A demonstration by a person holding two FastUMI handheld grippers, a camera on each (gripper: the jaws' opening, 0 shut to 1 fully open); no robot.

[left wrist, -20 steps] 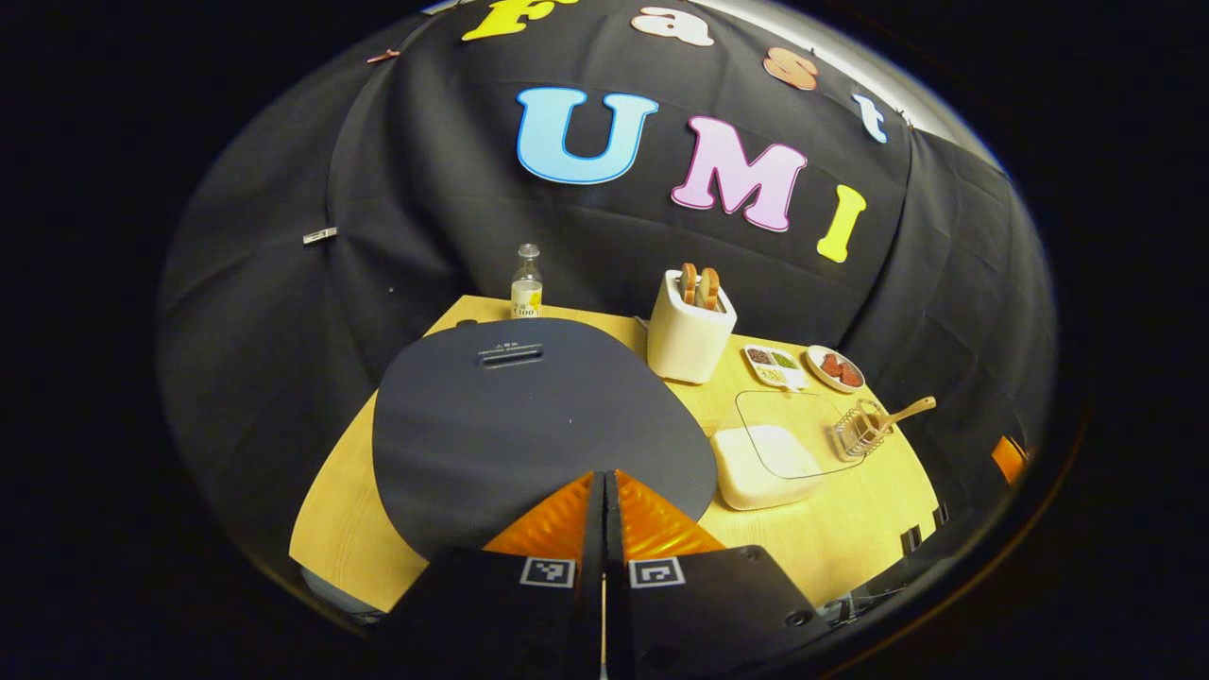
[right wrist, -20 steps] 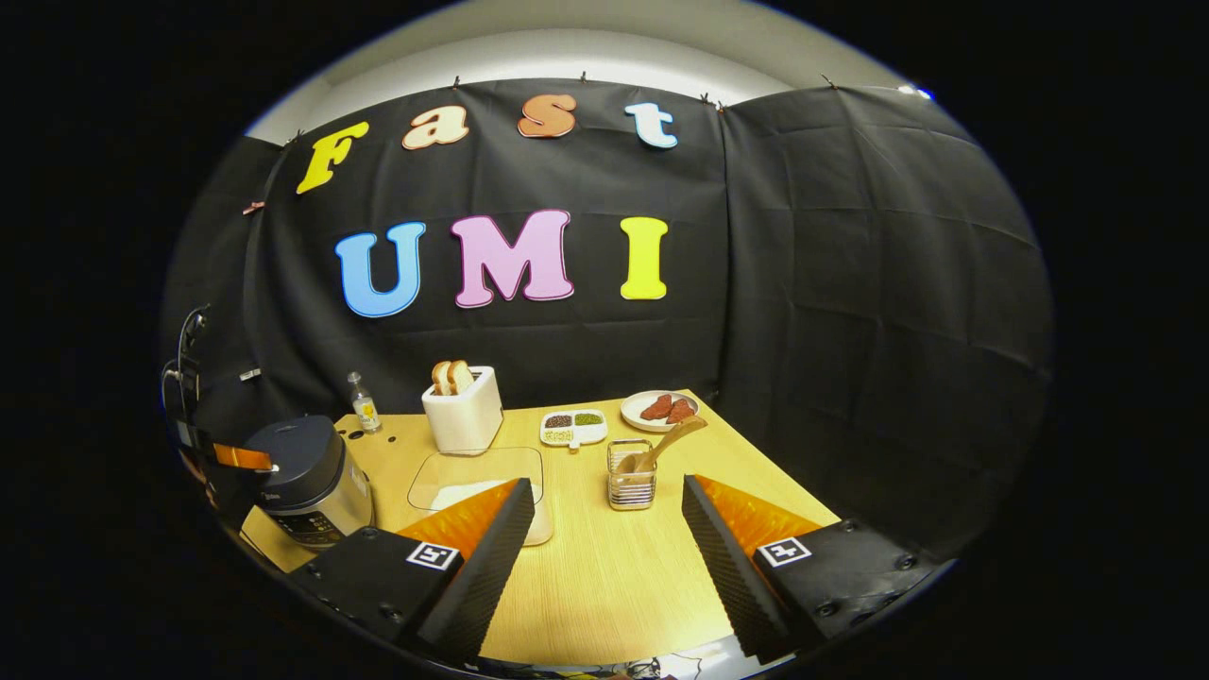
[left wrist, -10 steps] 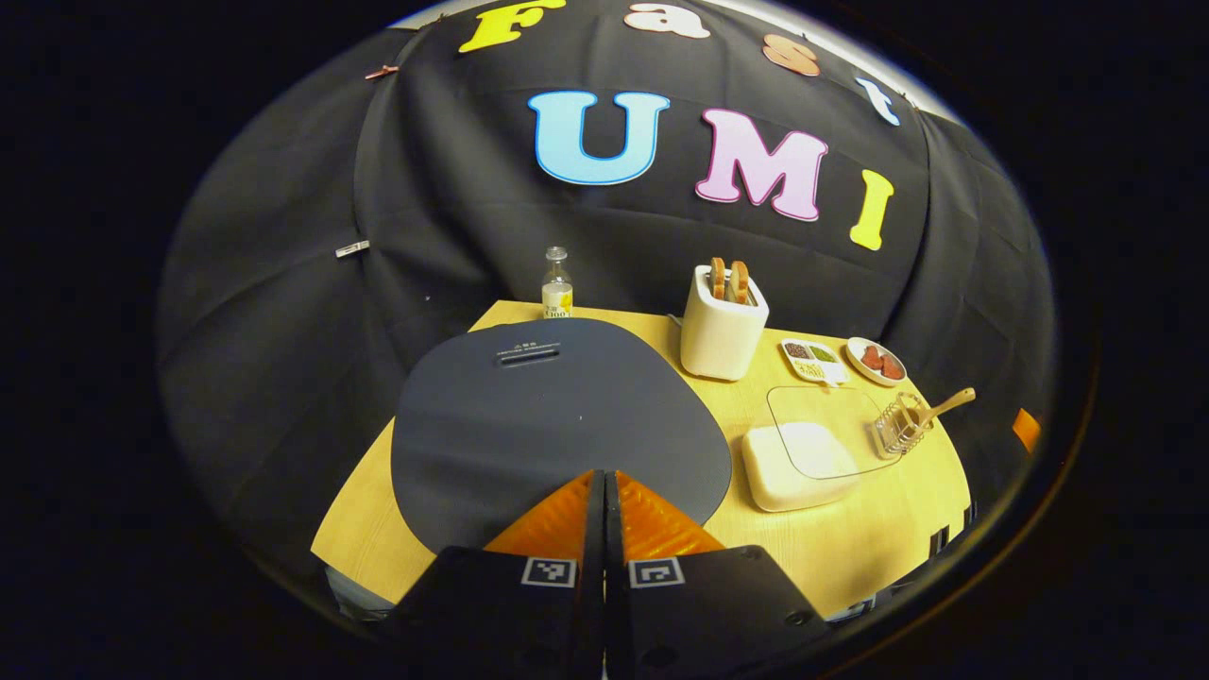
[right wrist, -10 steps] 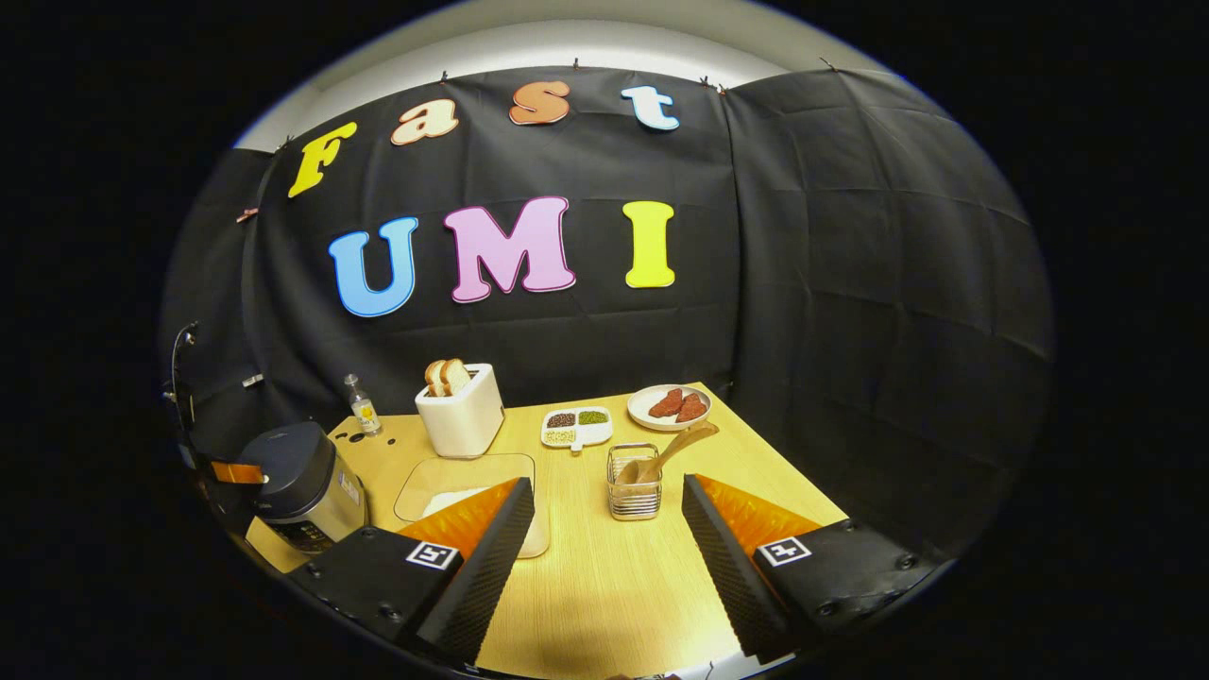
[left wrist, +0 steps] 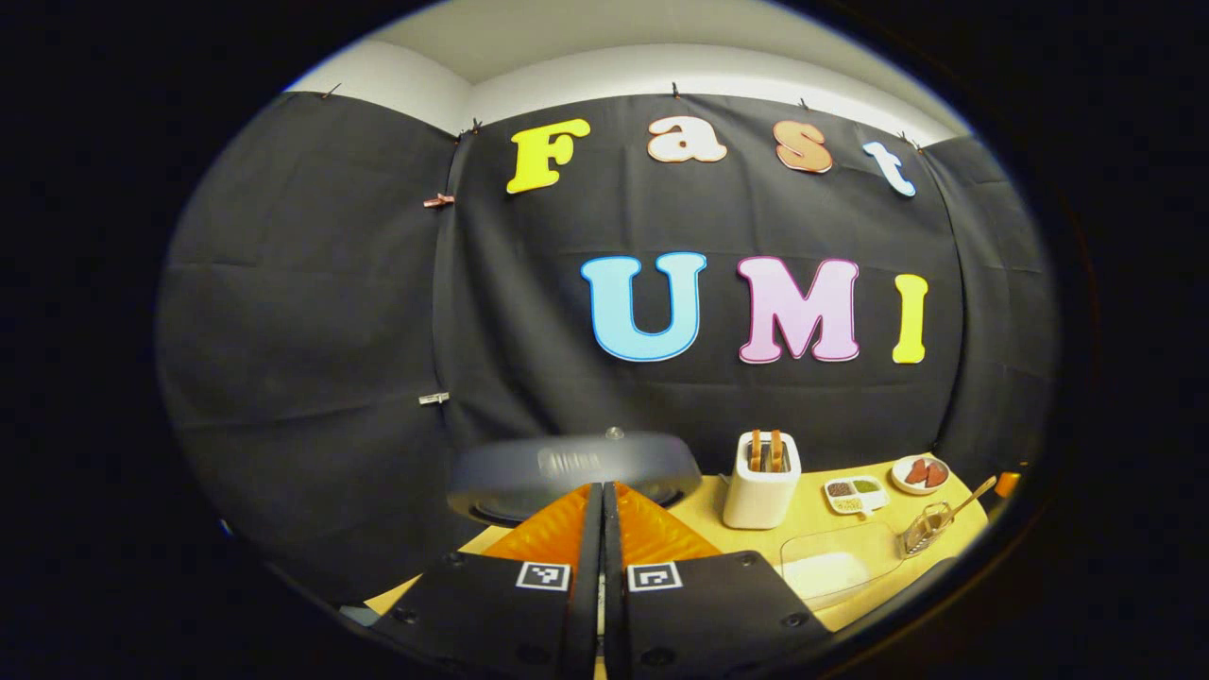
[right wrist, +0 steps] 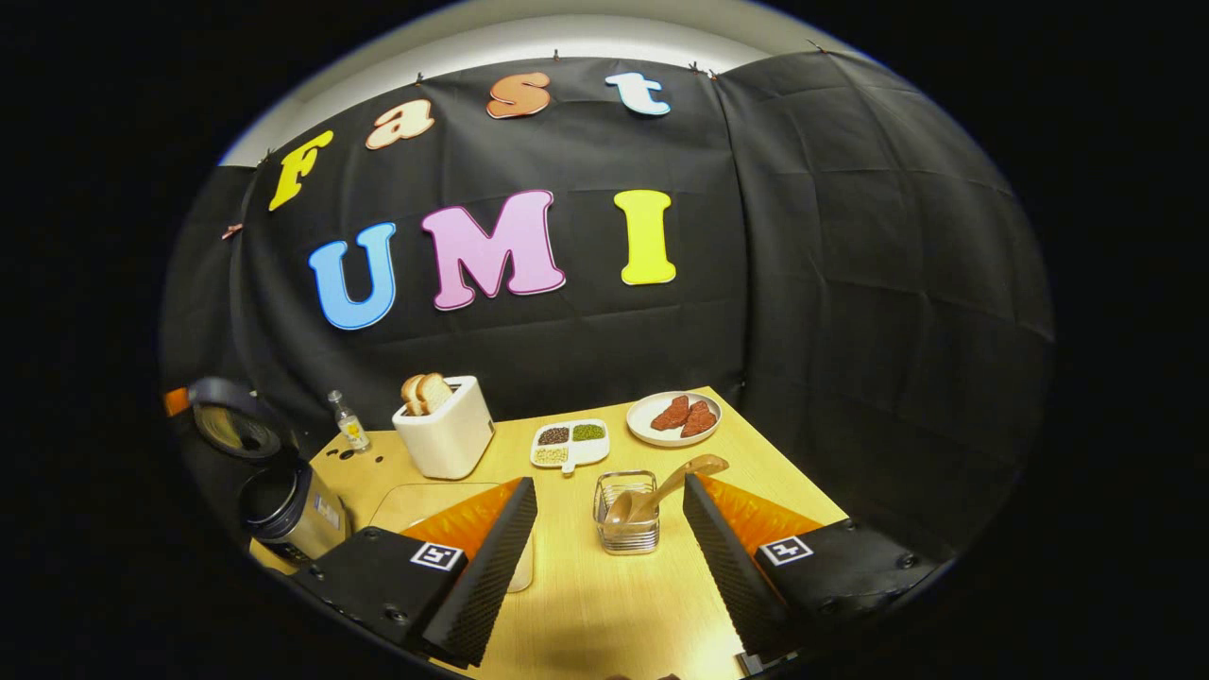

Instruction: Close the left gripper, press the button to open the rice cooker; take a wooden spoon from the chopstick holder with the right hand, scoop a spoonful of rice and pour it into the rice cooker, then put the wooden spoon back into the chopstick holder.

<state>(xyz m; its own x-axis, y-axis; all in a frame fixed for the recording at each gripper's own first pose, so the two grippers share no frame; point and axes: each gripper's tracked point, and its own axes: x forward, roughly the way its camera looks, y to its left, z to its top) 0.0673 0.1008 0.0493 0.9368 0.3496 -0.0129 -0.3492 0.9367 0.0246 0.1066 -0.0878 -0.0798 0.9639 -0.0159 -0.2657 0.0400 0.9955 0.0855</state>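
The rice cooker point(right wrist: 283, 505) stands at the worktop's point(right wrist: 604, 595) left edge with its lid point(right wrist: 227, 430) swung up (the lid blurs in the left gripper view). The left hand-held gripper point(left wrist: 602, 510) has its fingers pressed together, nothing between them, just in front of that lid. The right hand-held gripper point(right wrist: 609, 529) is spread wide over the worktop's near edge, its fingers flanking the chopstick holder point(right wrist: 626, 515), where the wooden spoon point(right wrist: 666, 486) leans with its handle tilted right.

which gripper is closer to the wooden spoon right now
Right. The right gripper is open just before the wooden spoon; the left gripper is shut by the rice cooker.
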